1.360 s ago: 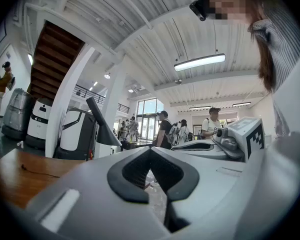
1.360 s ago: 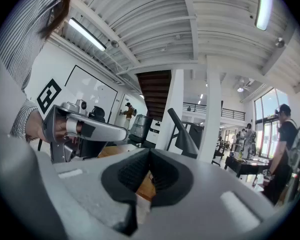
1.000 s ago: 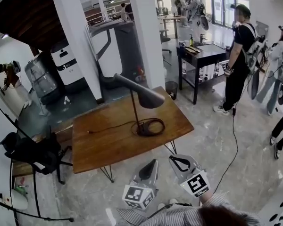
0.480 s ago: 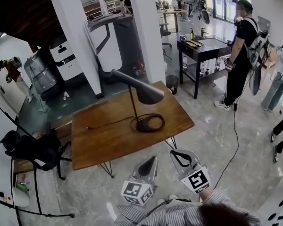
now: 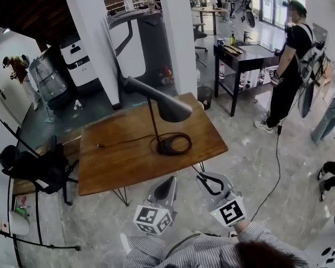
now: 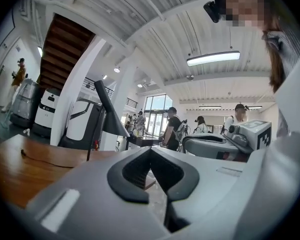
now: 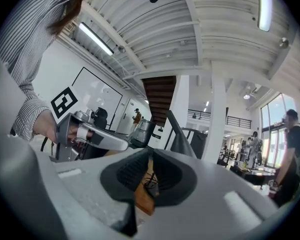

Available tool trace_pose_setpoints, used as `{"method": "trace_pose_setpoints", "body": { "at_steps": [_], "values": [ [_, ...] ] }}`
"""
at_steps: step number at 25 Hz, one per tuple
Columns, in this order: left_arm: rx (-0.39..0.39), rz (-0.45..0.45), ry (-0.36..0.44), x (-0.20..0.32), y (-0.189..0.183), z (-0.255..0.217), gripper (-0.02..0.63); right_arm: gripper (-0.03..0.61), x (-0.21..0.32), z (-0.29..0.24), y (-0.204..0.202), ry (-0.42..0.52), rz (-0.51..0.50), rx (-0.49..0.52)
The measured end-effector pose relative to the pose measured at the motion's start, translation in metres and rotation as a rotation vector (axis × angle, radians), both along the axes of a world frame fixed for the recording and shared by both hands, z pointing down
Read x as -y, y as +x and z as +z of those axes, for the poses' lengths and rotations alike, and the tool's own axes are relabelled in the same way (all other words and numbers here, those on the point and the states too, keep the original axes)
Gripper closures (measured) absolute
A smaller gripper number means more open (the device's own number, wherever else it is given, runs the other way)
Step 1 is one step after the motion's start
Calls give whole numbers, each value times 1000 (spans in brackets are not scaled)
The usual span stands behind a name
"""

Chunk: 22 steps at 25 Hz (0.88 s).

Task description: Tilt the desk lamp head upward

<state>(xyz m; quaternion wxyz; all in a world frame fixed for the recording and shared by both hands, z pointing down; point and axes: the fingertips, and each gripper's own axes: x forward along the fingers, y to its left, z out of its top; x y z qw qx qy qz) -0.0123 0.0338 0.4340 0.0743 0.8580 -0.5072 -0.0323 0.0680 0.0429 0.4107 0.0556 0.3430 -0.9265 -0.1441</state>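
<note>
A black desk lamp stands on the wooden table [image 5: 117, 161], its cone head [image 5: 168, 109] tilted downward on a thin stem above a round base [image 5: 170, 145] ringed by its coiled cord. The lamp head also shows in the left gripper view [image 6: 109, 115] and the right gripper view [image 7: 180, 136]. Both grippers hover off the table's near edge, apart from the lamp. My left gripper [image 5: 171, 179] [image 6: 150, 150] is shut and holds nothing. My right gripper [image 5: 201, 177] [image 7: 150, 150] is likewise shut and holds nothing.
A white pillar [image 5: 181, 38] rises behind the table. A black side table [image 5: 251, 57] and a standing person [image 5: 293, 66] are at the back right, with a cable [image 5: 276, 166] across the floor. A chair with a black bag [image 5: 28, 169] stands left.
The head view has shifted slightly, so both grippers sit a little lower and further left in it. Both stay shut. The lamp has not moved on the table.
</note>
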Motion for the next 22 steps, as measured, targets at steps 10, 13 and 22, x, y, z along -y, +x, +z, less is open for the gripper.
{"method": "trace_pose_setpoints", "body": {
  "at_steps": [10,13,22],
  "values": [
    [-31,-128,-3,67,-39,16,538,558,59,30,-20,-89,-51,-39],
    [-25,-124,-3,97,-54,20,532,557,86,35,-36,-86,-39,-31],
    [-3,-104,-26,212,-111,21,520,511,193,32,-84,-179,8,51]
  ]
}}
